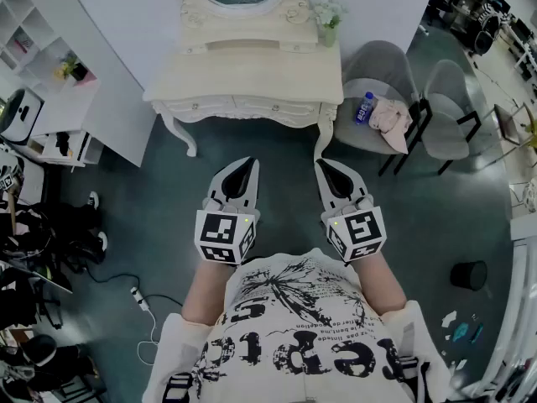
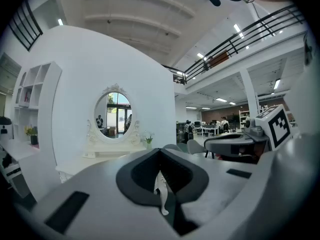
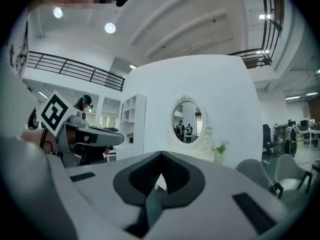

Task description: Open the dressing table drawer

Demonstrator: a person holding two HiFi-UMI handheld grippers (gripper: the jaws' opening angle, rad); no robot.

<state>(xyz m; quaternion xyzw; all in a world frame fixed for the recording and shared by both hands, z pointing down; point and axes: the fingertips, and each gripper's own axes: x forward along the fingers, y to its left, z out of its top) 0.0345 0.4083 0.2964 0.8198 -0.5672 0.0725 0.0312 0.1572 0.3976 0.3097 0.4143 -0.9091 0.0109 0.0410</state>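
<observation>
Open floor (image 1: 252, 145) before dressing table (image 1: 243, 84); grey chairs (image 1: 384, 67) crowd right side; shelf unit (image 1: 33, 23) left.

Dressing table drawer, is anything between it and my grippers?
Nothing visible. Only bare floor lies between the drawer and the left gripper and right gripper; the grey chairs stand off to the right.

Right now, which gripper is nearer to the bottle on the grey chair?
Right. The right gripper is short of the bottle, slightly to its left; the left gripper is farther left, facing the dressing table.
</observation>
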